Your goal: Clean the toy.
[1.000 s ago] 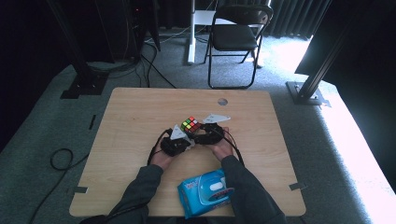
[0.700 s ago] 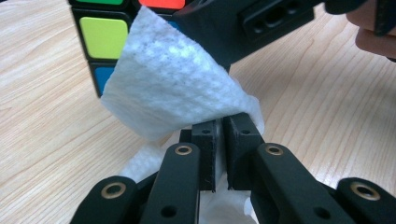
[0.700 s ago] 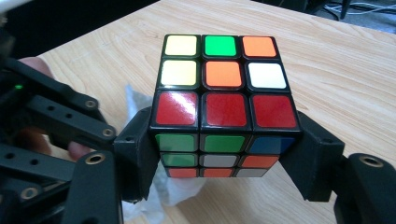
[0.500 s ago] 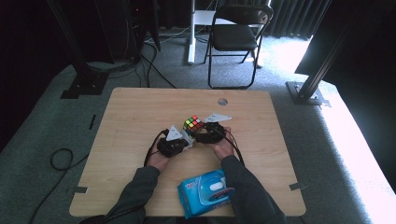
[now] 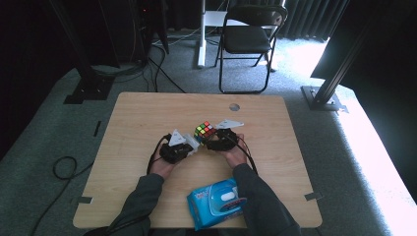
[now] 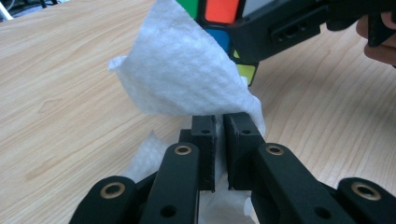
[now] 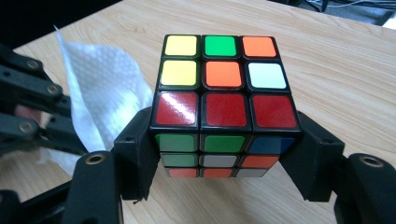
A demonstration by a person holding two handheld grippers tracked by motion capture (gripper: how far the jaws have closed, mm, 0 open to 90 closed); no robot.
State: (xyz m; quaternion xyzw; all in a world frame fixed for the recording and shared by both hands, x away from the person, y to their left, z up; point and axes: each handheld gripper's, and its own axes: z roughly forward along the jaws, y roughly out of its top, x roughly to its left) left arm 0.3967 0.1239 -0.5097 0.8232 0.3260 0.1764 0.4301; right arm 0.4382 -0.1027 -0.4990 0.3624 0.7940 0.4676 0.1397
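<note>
On the wooden surface [image 5: 147,123], the right tongs [image 7: 223,154] clamp the puzzle cube [image 7: 223,112] by its sides, lifted. Beside them, the left tongs [image 6: 219,140] pinch a white wipe [image 6: 187,74] against the cube. Both grips look set; wiping the faces remains.

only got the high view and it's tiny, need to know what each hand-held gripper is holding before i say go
Observer: The right hand-held gripper is clamped on the puzzle cube, one jaw on each side.
Operator: and the left one
Observer: The left hand-held gripper is shut on a white wipe.
Operator: is the wipe on the cube
Observer: In the left gripper view the wipe stands right in front of the cube's lower corner; whether they touch I cannot tell.
</note>
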